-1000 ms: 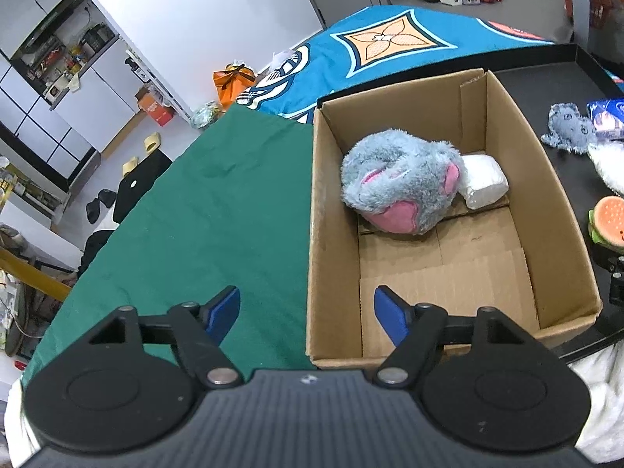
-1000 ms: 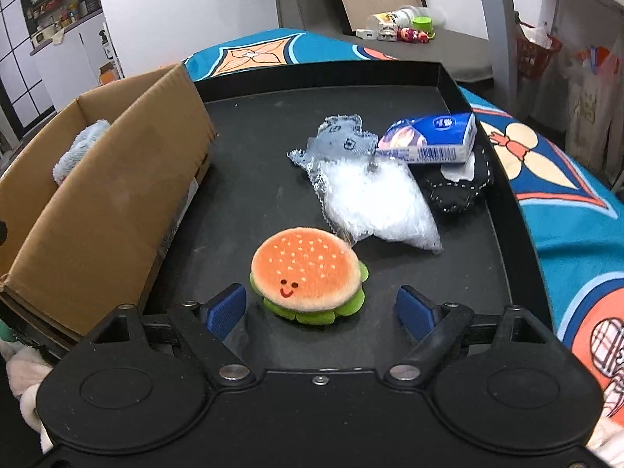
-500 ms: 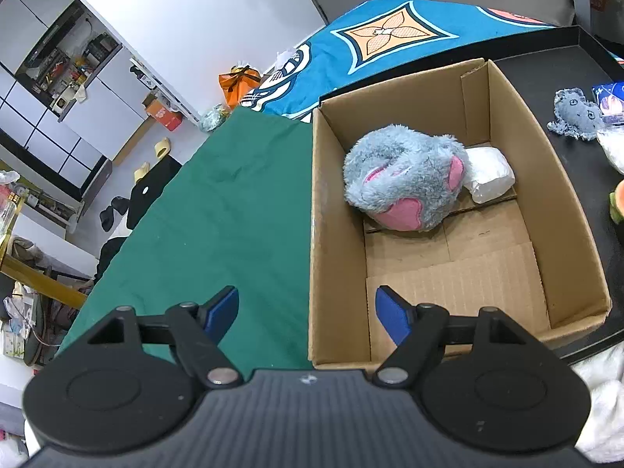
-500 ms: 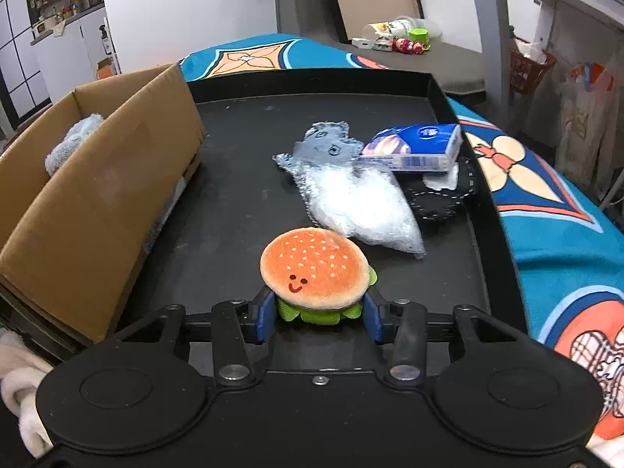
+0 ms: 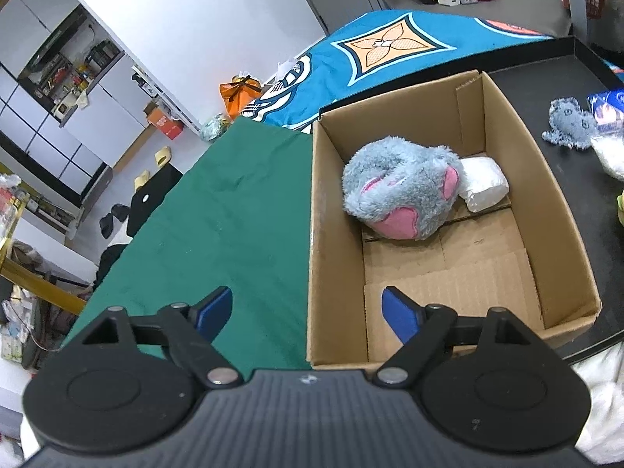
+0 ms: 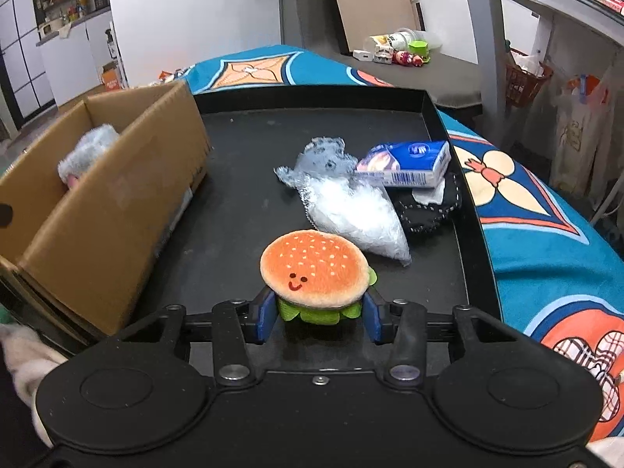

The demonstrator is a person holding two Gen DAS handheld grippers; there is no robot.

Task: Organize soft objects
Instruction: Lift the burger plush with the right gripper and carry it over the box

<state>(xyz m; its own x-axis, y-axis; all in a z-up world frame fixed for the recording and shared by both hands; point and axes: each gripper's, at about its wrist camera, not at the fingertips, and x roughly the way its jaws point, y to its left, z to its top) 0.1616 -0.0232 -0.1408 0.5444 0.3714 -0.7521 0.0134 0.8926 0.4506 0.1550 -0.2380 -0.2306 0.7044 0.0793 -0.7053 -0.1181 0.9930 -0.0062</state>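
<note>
A: Logging item one: burger plush, orange bun, stitched smile, green frill. Status?

B: Held. Right gripper jaws, wide a second ago with the plush lying loose between them, have closed to a narrow gap on its green lower layer. It now sits raised off the black tray, to the right of the cardboard box.

A: Meaning for the task?

B: Grasp looks complete; my judgement is that the carry toward the cardboard box comes next. The pinch is low on the plush, so the bun may flop.

A: Item two: left gripper.

B: Jaws wide, holding nothing, as before. It hovers over the near-left corner of the cardboard box, straddling its left wall, with the green cloth to the box's left.

A: Already inside the cardboard box?

B: Grey plush with pink patches, at the far end; white packet touching its right side. Near half of the floor is bare.

A: Still outside?

B: All to the right of the cardboard box, on the tray: grey knitted toy, clear bag of white stuffing, blue tissue pack resting on a black stitched pouch.
</note>
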